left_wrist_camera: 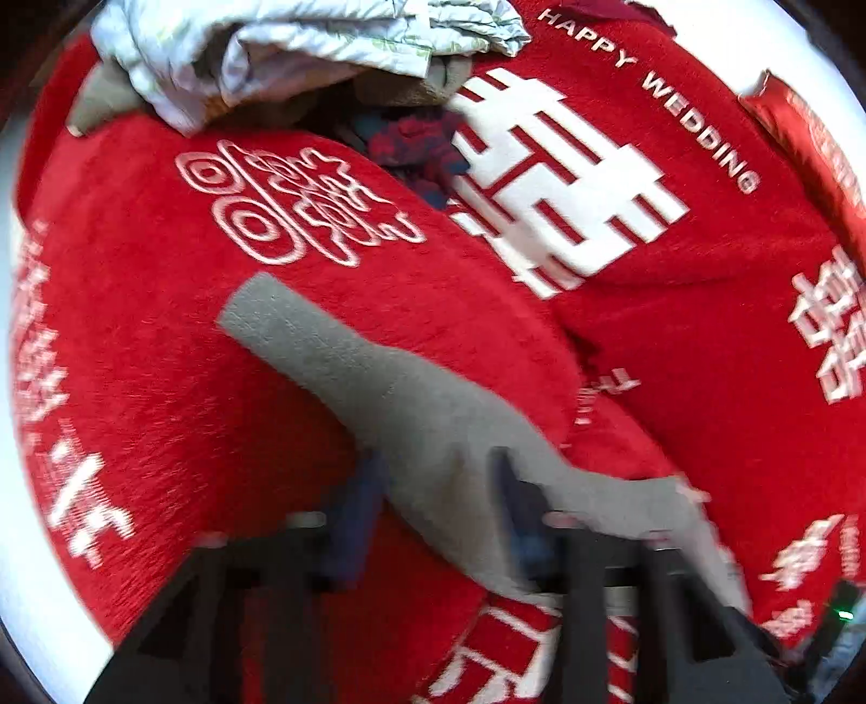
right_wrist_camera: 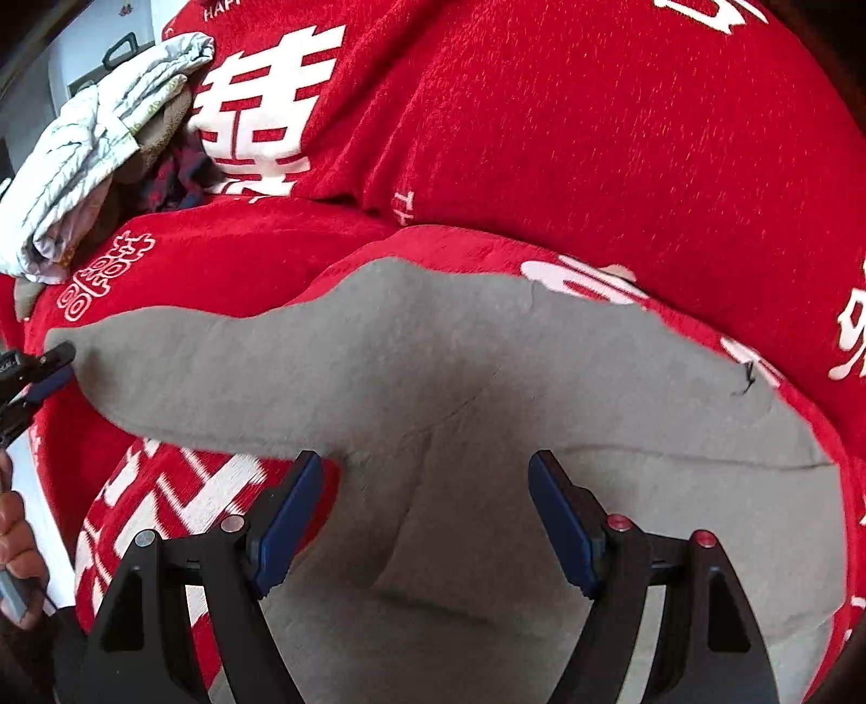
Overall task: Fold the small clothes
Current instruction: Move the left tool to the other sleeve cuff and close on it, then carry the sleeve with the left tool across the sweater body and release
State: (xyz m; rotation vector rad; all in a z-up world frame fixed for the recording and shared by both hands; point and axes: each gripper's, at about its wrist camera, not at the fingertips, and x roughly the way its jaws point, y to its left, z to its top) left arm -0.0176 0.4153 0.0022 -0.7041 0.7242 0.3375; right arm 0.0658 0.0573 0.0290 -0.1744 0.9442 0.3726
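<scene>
A grey garment [left_wrist_camera: 433, 411] lies spread on a red blanket [left_wrist_camera: 135, 352] printed with white characters. In the left wrist view one narrow grey limb runs from the upper left down between the blue pads of my left gripper [left_wrist_camera: 435, 509]. The pads stand wide apart and do not press on the cloth. In the right wrist view the grey garment [right_wrist_camera: 433, 357] fills the middle, one limb stretching left. My right gripper [right_wrist_camera: 427, 514] hovers open over its wider part, with nothing pinched. The left gripper [right_wrist_camera: 51, 368] shows at the left edge by that limb's end.
A heap of other clothes sits at the back: a white patterned piece [left_wrist_camera: 270, 49] [right_wrist_camera: 97, 141] over brown and dark plaid items [left_wrist_camera: 417, 141]. A red packet [left_wrist_camera: 812, 141] lies at the right. A person's hand [right_wrist_camera: 16, 541] shows at the left edge.
</scene>
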